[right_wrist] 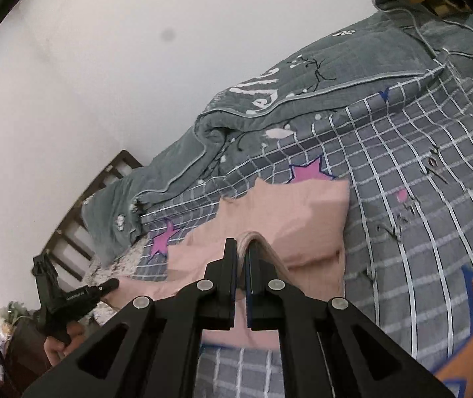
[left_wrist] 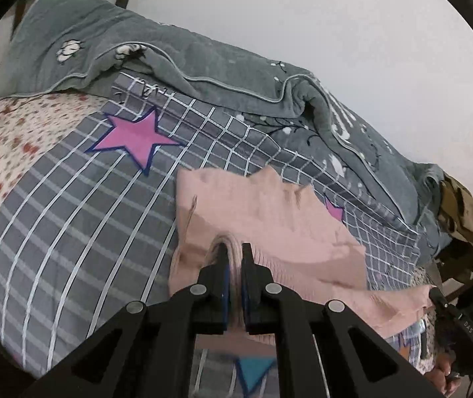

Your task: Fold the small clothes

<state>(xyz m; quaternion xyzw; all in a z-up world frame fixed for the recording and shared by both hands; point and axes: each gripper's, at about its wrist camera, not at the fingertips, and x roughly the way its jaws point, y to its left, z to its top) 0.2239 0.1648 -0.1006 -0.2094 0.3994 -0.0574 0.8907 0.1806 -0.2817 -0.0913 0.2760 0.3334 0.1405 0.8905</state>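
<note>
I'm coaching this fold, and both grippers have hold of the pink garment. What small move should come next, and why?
Probably carry both pinched edges forward over the far part and lay them down there. The left gripper and right gripper are each shut on the pink garment, its near edge raised off the grey checked cover while its far part lies flat, so the fold looks half made.

Pink ribbed garment [left_wrist: 269,219] half lifted off the bed; edge bunched, pinched up.
</note>
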